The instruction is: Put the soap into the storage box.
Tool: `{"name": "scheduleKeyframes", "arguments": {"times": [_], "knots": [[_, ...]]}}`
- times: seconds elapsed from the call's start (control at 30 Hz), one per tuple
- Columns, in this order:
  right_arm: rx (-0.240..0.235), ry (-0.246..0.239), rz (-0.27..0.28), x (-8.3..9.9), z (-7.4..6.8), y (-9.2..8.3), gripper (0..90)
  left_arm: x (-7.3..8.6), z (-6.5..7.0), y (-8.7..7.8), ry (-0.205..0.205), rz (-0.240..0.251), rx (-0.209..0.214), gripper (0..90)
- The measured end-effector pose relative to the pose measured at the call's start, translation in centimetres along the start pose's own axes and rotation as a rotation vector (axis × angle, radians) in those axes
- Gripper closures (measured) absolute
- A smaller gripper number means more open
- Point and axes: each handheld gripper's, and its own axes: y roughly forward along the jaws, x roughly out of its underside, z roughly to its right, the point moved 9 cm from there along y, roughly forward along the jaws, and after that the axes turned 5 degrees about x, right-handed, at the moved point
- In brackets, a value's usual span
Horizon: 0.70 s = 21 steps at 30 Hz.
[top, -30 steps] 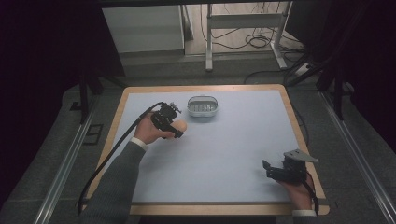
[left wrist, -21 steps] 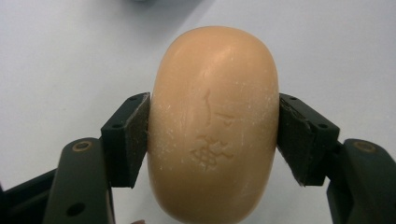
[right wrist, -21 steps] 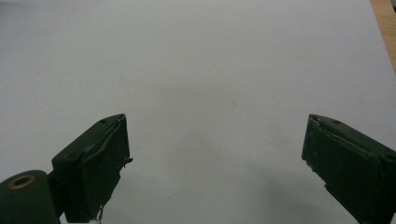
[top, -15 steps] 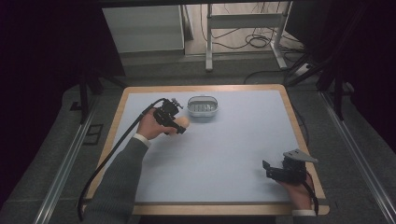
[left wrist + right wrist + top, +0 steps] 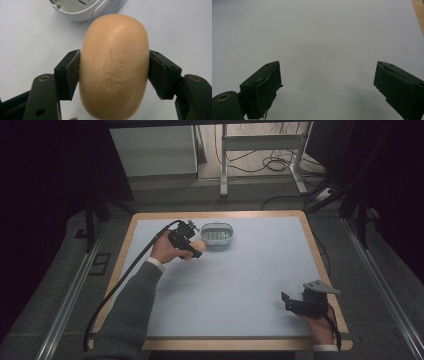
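You've got one soap bar (image 5: 114,65) clamped between your left gripper (image 5: 188,246) fingers, just beside the one soap dish (image 5: 217,234) at the bench's (image 5: 240,285) far side. Your right gripper (image 5: 286,301) fingers are spread wide with nothing in them, near the bench's front right corner.

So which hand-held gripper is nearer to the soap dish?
Left. The left hand-held gripper, clamped on the soap bar, sits just beside the soap dish; the right hand-held gripper rests far off at the near right corner.

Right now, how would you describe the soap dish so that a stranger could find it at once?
Look at the pale blue table top and go to the middle of its far edge. There sits the soap dish, a small oval white tray with a slotted floor. It lies on the table, whereas the tan soap bar beside it is clamped in the left hand-held gripper.
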Motion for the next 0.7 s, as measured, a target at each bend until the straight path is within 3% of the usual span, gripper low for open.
{"name": "scheduleKeyframes", "arguments": {"times": [0.7], "knots": [[0.002,0.002,0.001,0.0,0.1,-0.1,7.6,-2.0,-0.8,-0.1,-0.001,0.007,0.001,32.3]]}}
